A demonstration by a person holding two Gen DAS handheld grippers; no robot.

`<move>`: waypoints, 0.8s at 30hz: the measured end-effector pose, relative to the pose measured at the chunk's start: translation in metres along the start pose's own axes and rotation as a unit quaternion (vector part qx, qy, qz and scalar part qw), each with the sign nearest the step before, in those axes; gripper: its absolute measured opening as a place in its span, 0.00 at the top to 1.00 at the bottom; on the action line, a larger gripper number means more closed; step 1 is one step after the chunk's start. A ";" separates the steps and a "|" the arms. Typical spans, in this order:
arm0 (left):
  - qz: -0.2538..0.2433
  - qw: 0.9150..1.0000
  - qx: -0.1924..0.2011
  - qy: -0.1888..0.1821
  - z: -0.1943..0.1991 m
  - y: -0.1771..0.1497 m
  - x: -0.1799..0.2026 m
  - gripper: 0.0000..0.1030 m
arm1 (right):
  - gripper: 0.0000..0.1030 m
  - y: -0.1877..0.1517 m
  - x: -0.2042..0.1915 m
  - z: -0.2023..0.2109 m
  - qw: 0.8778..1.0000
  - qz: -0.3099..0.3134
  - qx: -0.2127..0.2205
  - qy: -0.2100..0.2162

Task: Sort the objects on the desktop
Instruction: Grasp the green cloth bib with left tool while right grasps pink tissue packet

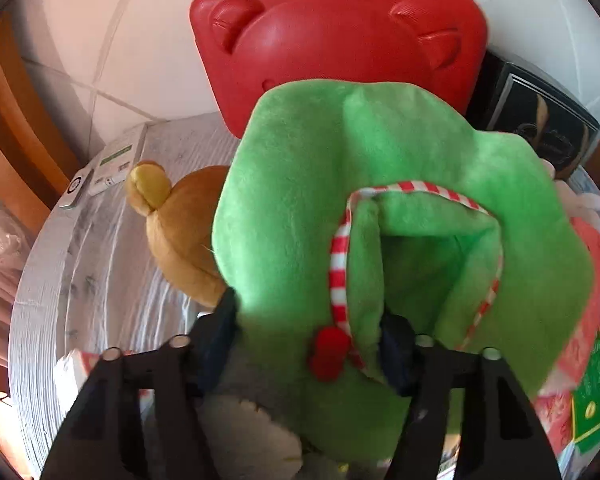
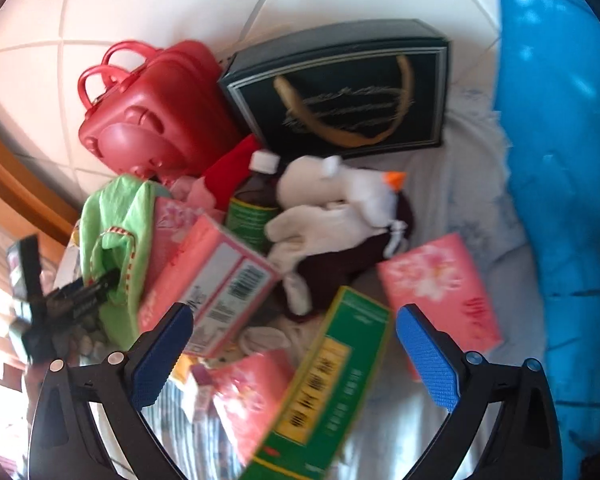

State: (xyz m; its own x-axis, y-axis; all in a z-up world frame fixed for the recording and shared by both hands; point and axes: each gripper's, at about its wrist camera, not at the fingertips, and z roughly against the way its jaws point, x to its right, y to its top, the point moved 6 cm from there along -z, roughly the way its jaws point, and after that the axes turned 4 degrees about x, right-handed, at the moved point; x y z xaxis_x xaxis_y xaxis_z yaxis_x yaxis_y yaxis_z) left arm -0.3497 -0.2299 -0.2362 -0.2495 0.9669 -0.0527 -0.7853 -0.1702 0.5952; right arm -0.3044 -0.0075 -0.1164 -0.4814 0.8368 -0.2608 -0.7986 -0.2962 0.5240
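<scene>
Left wrist view is mostly filled by a green plush garment with red-and-white striped trim and a little red pompom. The left gripper has that green fabric bunched between its two dark pads, and the pads look pressed into it, so it reads as clamped on the cloth. Behind the green piece sits a red plastic case with bear-face moulding, leaning against a white tiled wall. A brown plush bear peeks out on the left side, lying on the pale grey tabletop, and two small white remote-like gadgets rest near the far left corner.

Over on the right wrist view, the right gripper stands with its blue pads wide apart and nothing between them, hanging above the clutter. Right below it lies a green box with a yellow label, tilted, plus a pink tissue box showing a barcode. Another pink pack lies off to the right, near a big blue plastic thing. Further back there's a white and dark plush toy, a brown bottle with a white cap, and a black gift bag with gold handles. It's all a bit blurry.
</scene>
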 end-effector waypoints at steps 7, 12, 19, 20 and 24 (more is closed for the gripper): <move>0.021 1.000 -0.014 0.001 0.025 -0.034 -0.018 0.75 | 0.00 -0.003 -0.039 -0.035 0.999 -0.003 -0.032 0.027; 0.053 0.998 -0.021 0.013 0.022 -0.042 -0.038 0.75 | 0.00 -0.004 -0.053 -0.066 0.997 -0.041 -0.055 0.028; 0.051 0.998 -0.008 0.021 0.024 -0.034 -0.028 0.75 | 0.00 -0.010 -0.072 -0.101 0.995 -0.047 -0.078 0.040; 0.050 0.998 -0.004 0.022 0.024 -0.033 -0.028 0.76 | 0.00 -0.012 -0.074 -0.105 0.994 -0.043 -0.086 0.044; 0.053 0.998 0.017 0.014 0.046 -0.028 -0.023 0.77 | 0.19 -0.014 -0.076 -0.091 0.996 -0.016 -0.073 0.046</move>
State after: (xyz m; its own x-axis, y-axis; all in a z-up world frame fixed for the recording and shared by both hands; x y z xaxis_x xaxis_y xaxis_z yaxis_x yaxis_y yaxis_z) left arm -0.2960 -0.2385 -0.2141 -0.3462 0.9381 -0.0103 -0.7338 -0.2639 0.6261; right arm -0.2892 -0.1089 -0.1780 -0.4810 0.8034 -0.3510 -0.8545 -0.3400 0.3927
